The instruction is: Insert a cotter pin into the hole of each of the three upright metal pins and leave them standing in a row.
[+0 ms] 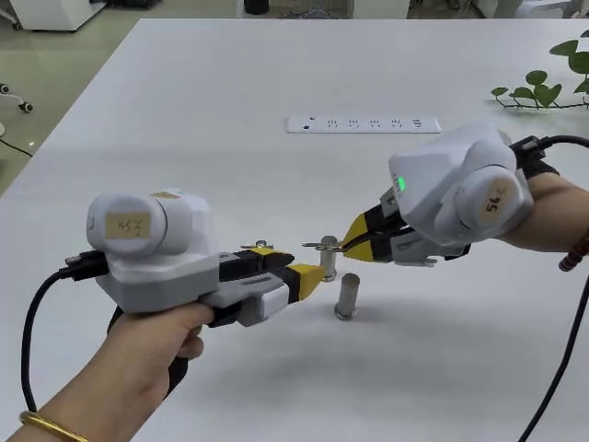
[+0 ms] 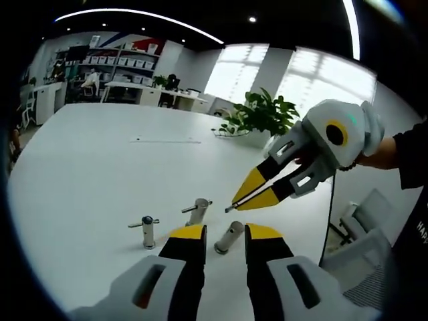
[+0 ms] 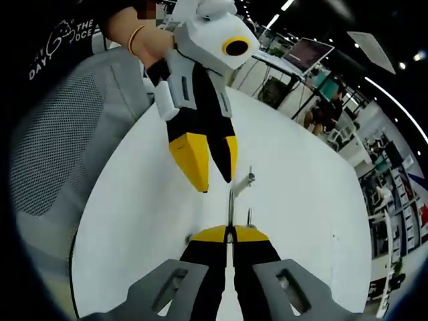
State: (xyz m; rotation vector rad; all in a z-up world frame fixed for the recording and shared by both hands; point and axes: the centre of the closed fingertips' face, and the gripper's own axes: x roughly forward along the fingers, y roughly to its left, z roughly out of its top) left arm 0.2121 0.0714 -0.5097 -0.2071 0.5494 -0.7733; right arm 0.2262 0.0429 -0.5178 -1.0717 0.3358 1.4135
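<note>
Currently: my right gripper (image 3: 229,235) pinched shut on one cotter pin (image 3: 229,204), held near the bare metal pin (image 1: 347,296), not touching; my left gripper (image 2: 225,231) open, jaws either side of that pin. Advised: clamp it steady, align hole to cotter tip, feed straight.

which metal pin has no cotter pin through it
The metal pin just ahead of the left gripper: its top is bare, the other two pins each carry a cotter pin crosswise.
</note>
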